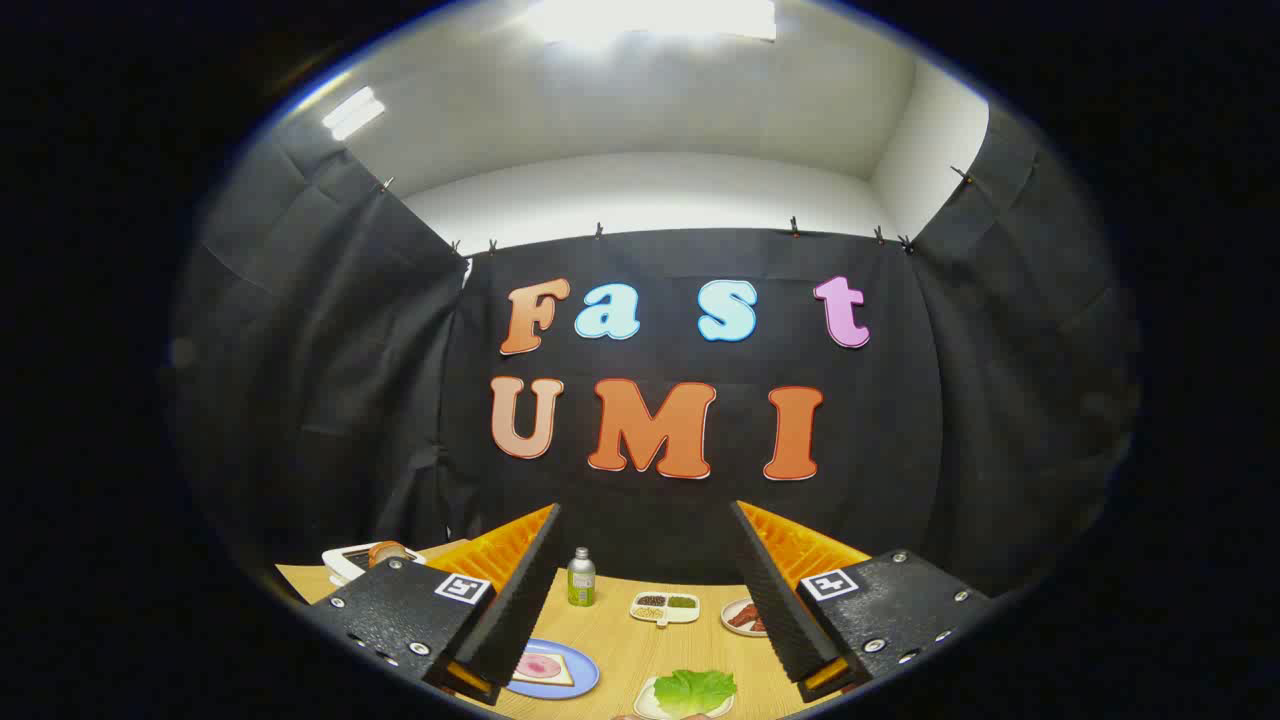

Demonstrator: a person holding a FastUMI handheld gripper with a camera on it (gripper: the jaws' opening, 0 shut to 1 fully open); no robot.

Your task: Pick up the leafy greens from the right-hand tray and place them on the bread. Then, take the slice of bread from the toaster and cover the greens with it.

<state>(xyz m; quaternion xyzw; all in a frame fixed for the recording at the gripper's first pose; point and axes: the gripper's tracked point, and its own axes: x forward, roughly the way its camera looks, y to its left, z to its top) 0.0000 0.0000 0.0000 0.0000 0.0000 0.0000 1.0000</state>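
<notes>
Nothing is being moved yet: the fingers (645, 590) are hanging spread and empty above the bench (630, 640), greens (695, 690) lying untouched, bread (543, 668) waiting uncovered.

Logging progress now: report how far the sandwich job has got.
Nothing looks done yet. The leafy greens lie on their small tray, between the fingers. The gripper is open, raised above the table and holding nothing. The bread on the blue plate carries only a pink slice, no greens. Left: move the greens onto it, then fetch the slice from the toaster and cover them.
</notes>
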